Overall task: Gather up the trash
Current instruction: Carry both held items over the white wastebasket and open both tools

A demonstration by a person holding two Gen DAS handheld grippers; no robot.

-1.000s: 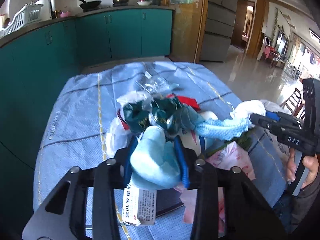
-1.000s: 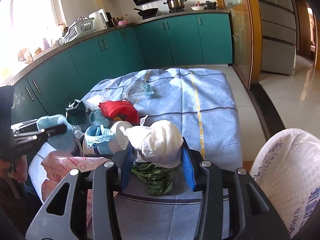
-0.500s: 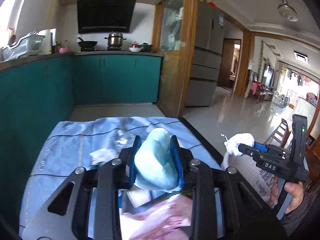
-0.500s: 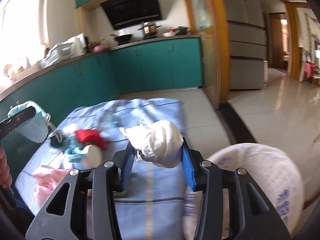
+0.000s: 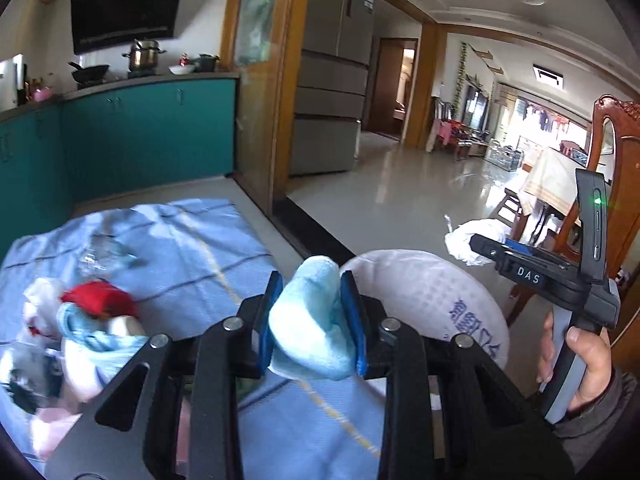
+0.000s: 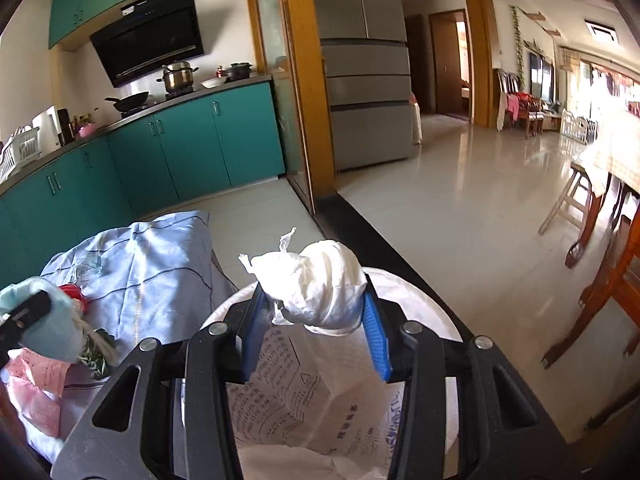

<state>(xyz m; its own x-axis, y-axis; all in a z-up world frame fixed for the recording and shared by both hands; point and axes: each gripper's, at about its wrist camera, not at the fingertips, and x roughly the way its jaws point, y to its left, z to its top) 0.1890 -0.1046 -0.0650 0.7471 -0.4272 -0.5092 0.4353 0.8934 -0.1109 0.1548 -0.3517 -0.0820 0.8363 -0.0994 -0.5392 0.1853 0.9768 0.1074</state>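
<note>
My left gripper (image 5: 312,316) is shut on a light blue cloth wad (image 5: 310,328), held above the table's right edge beside a white woven sack (image 5: 432,304). My right gripper (image 6: 314,312) is shut on a crumpled white plastic wad (image 6: 316,288), held right over the open mouth of the sack (image 6: 320,400). The right gripper and its white wad (image 5: 466,240) also show in the left wrist view, beyond the sack. A pile of trash (image 5: 92,320) lies on the blue tablecloth (image 5: 192,248).
Teal kitchen cabinets (image 6: 180,148) run along the left and back. A wooden chair (image 5: 612,152) stands at the right. Pink wrapping (image 6: 36,384) and green leaves (image 6: 96,352) lie on the table near the left gripper. A tiled floor (image 6: 460,208) stretches to the right.
Both grippers have lifted their wads off the table and swung right. The right one now hangs over the sack's mouth; the left one has come beside the sack.
</note>
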